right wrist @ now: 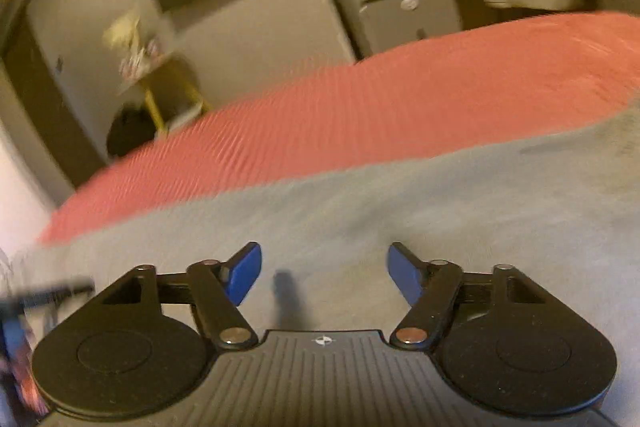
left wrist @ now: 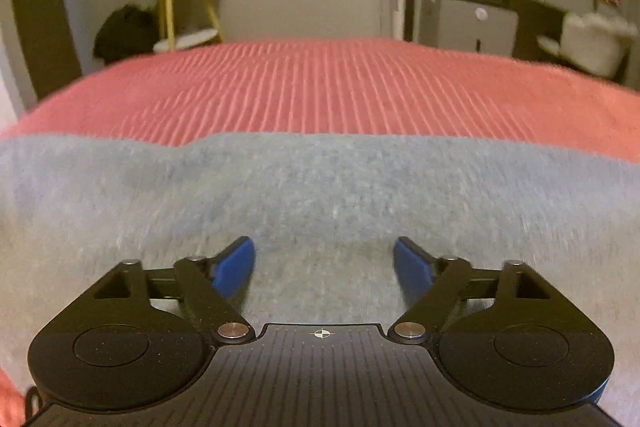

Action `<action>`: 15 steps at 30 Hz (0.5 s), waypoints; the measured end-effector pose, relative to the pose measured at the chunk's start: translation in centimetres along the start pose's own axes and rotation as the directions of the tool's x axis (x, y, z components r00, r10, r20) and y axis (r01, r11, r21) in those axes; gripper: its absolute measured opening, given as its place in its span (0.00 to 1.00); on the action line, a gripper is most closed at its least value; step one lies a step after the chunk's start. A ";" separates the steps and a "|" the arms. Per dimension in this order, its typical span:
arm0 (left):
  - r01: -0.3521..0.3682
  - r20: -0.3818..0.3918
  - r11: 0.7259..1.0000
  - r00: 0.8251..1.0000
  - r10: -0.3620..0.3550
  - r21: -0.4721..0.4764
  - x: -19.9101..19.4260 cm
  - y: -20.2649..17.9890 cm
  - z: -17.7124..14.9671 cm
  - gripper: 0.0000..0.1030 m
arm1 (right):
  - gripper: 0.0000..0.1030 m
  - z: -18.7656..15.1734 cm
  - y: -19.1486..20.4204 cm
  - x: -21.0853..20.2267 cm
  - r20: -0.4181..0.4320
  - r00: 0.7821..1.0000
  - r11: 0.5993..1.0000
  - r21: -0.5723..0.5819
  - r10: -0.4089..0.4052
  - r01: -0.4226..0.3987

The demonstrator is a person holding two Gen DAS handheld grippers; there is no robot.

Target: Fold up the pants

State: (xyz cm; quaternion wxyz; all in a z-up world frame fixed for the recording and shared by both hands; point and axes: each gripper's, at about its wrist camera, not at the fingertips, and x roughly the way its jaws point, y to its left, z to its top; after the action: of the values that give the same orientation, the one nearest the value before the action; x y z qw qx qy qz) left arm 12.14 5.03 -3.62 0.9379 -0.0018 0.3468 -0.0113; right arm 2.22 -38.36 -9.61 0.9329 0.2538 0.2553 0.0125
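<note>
Here we hover our left gripper [left wrist: 324, 265] and right gripper [right wrist: 324, 273], fingers spread and empty, above the grey pants [left wrist: 320, 195] lying on the red bedspread [left wrist: 320, 87]; next we likely need to pinch an edge to fold.

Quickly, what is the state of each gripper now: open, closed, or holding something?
Left gripper: open, empty, over the grey fleece pants.
Right gripper: open, empty, over the same pants.
</note>
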 end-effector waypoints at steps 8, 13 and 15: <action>-0.070 0.008 0.987 0.997 0.072 -0.143 0.9 0.0 -0.3 0.94 | 0.54 1.2 -11.9 -4.7 0.256 0.905 0.881 0.423 -0.338 0.210; -0.096 0.006 0.984 0.995 0.098 -0.148 0.4 0.0 -0.5 0.94 | 0.58 0.4 -12.5 -7.0 0.240 0.889 0.807 0.554 -0.389 0.203; -0.103 -0.009 0.983 0.995 0.103 -0.151 0.4 -0.2 -0.2 0.93 | 0.71 0.0 -11.6 -7.2 0.198 0.941 0.802 0.587 -0.274 0.110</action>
State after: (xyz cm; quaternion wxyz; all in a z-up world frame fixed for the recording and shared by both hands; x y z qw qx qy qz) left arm 12.32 4.78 -4.01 0.9342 -0.0548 0.3467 0.0635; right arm -5.27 -49.61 -11.78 0.8372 0.4914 0.1407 -0.1945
